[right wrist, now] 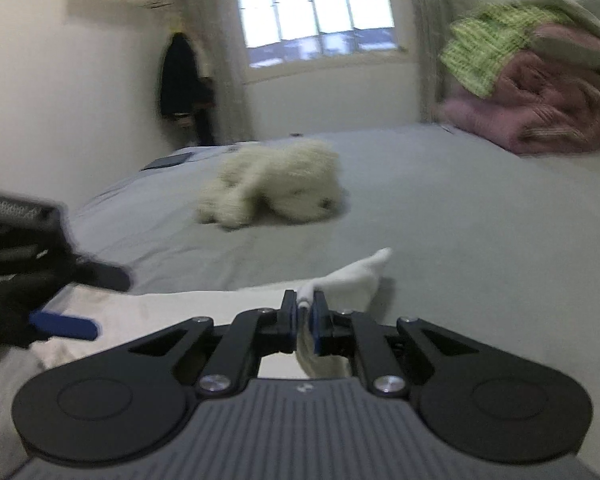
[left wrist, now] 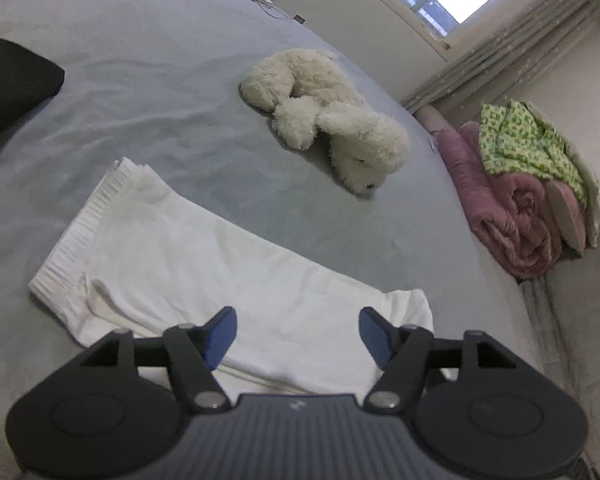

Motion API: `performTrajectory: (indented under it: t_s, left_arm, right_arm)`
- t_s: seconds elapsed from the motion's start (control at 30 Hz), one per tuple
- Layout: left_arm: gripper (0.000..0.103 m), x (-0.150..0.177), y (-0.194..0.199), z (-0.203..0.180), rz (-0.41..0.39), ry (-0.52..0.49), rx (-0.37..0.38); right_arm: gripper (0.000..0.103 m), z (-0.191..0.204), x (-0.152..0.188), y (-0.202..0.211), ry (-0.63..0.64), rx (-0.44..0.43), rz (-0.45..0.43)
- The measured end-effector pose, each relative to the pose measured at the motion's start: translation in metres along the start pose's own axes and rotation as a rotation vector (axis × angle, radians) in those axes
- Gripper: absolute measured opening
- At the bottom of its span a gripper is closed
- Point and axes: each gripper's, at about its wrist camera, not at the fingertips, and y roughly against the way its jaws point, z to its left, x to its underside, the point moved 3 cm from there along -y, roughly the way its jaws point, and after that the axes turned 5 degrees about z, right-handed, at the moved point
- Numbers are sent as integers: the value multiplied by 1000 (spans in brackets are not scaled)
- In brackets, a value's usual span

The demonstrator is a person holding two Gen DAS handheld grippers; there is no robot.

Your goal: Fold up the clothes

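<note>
A pair of white shorts (left wrist: 204, 256) lies flat on the grey bed, its elastic waistband at the far left. My left gripper (left wrist: 298, 334) is open and empty, held just above the near hem of the shorts. In the right wrist view the shorts (right wrist: 352, 276) show as a white fold rising from the bed. My right gripper (right wrist: 305, 312) is shut on a corner of the shorts' hem, which is pinched between the blue pads. The left gripper (right wrist: 40, 280) shows at the left edge of that view, one blue pad visible.
A white plush dog (left wrist: 324, 120) lies on the bed (left wrist: 140, 80) beyond the shorts, also in the right wrist view (right wrist: 272, 184). A pink quilt with a green patterned cloth on top (left wrist: 520, 168) is stacked at the bed's right edge. A black object (left wrist: 12, 80) is at the left.
</note>
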Motion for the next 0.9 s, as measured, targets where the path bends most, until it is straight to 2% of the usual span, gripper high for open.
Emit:
performTrajectory:
  t_s: [0.17, 0.3, 0.5, 0.67, 0.8, 0.9]
  left_arm:
    - [72, -3, -9, 6, 19, 39, 73]
    - [73, -1, -20, 9, 43, 66, 122]
    - [73, 1, -36, 11, 70, 121, 215]
    - [71, -5, -46, 3, 84, 101, 293]
    - [69, -9, -69, 7, 158, 105, 281]
    - [66, -12, -79, 13, 164, 116, 255]
  right_arm:
    - [9, 33, 11, -3, 111, -119, 9]
    - [9, 44, 17, -2, 135, -193, 24]
    - [9, 50, 14, 1, 153, -204, 27]
    - [9, 52, 10, 5, 192, -199, 22]
    - [9, 57, 9, 2, 234, -192, 32]
    - [9, 59, 11, 1, 240, -203, 36]
